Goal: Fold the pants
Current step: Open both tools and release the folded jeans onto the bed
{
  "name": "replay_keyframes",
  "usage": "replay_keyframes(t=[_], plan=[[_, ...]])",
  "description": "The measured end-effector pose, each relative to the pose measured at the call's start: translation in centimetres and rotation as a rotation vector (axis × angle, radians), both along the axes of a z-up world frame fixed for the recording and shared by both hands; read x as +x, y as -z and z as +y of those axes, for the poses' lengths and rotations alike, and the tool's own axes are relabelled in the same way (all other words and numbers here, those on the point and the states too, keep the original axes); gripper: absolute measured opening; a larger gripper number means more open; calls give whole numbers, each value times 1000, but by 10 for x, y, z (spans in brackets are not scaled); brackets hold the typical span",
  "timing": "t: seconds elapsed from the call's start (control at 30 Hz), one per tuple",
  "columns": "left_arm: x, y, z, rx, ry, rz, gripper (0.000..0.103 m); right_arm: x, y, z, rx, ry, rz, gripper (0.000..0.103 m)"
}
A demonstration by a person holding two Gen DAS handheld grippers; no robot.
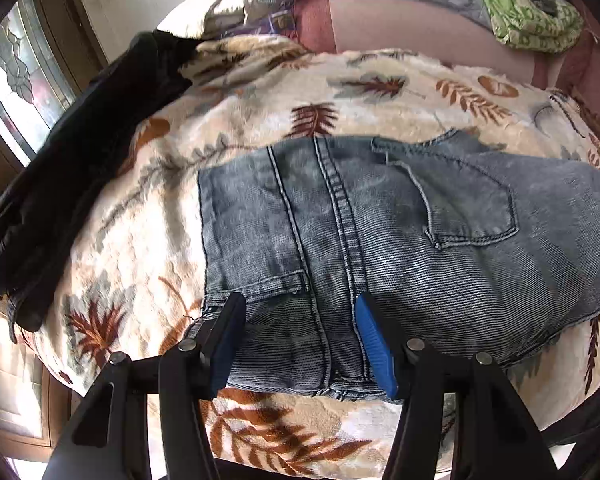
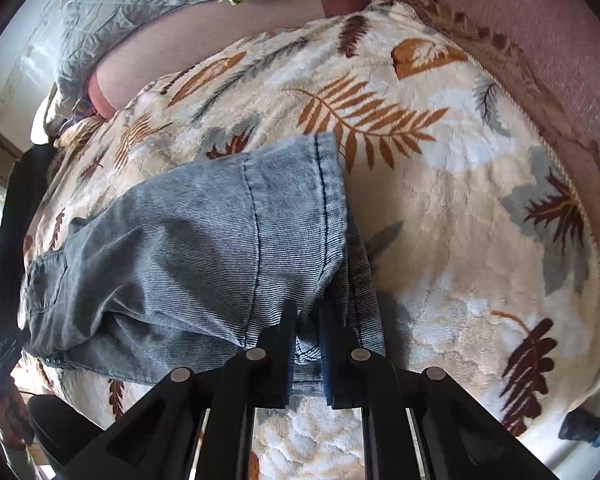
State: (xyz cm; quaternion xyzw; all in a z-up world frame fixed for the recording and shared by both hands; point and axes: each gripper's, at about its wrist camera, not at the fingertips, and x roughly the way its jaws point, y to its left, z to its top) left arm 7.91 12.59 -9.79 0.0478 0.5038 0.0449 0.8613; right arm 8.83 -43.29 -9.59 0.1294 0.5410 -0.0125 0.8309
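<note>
The faded blue jeans [image 1: 380,240] lie on a leaf-print fleece blanket [image 1: 260,104] spread over a pink sofa [image 2: 520,20], already doubled into a compact stack with a back pocket facing up. The right gripper [image 2: 308,320] has its fingers pinched together on the near corner of the denim, where hem layers bunch between them. The left gripper [image 1: 300,320] has its fingers spread wide, straddling the near edge of the stack on either side of a seam; whether they press on the cloth or merely hover I cannot tell.

My worry is the right-hand pinch: it seems to catch only some of the layers, so a pull could peel the top ply away and undo the fold. With the left fingers not clamped, nothing anchors the other end, and the whole stack may drag or skew across the plush blanket, which could ruck up with it. A black garment [image 1: 60,200] lies draped to the left, well apart, and crumpled grey and green bedding [image 1: 532,12] sits behind.
</note>
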Motion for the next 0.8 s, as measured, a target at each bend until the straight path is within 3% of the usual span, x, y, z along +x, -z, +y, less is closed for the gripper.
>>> replay_keyframes(t=[0.07, 0.17, 0.23, 0.3, 0.4, 0.47, 0.57, 0.6, 0.63, 0.67, 0.7, 0.8], plan=[[0, 8, 10, -44, -15, 22, 60, -12, -20, -1, -33, -23, -34, 11], [0, 8, 21, -46, -6, 33, 60, -27, -32, -9, -85, -30, -46, 11], [1, 6, 30, -49, -7, 46, 60, -32, -18, -18, -111, -25, -15, 11], [3, 3, 35, -21, -1, 52, 60, -31, 14, -28, -154, -14, 63, 11], [8, 5, 38, -25, 16, 82, 60, -34, 49, -49, -108, 59, 110, 13], [8, 1, 37, -8, 24, 88, 60, -42, 42, -58, -52, 110, 57, 19], [4, -19, 27, 52, 40, 35, 60, -51, 2, -54, -42, 131, -80, 22], [1, -28, 25, 60, 34, 6, 60, -52, -11, -49, -3, 118, -123, 25], [0, -38, 22, 56, 31, -30, 60, -50, -22, -41, 53, 88, -145, 40], [-2, -48, 18, 45, 33, -61, 60, -45, -27, -29, 114, 38, -149, 64], [-1, -56, 14, 33, 35, -82, 60, -41, -29, -14, 154, -17, -156, 72], [2, -65, 2, -3, 45, -118, 61, -30, -14, 28, 171, -127, -130, 74]])
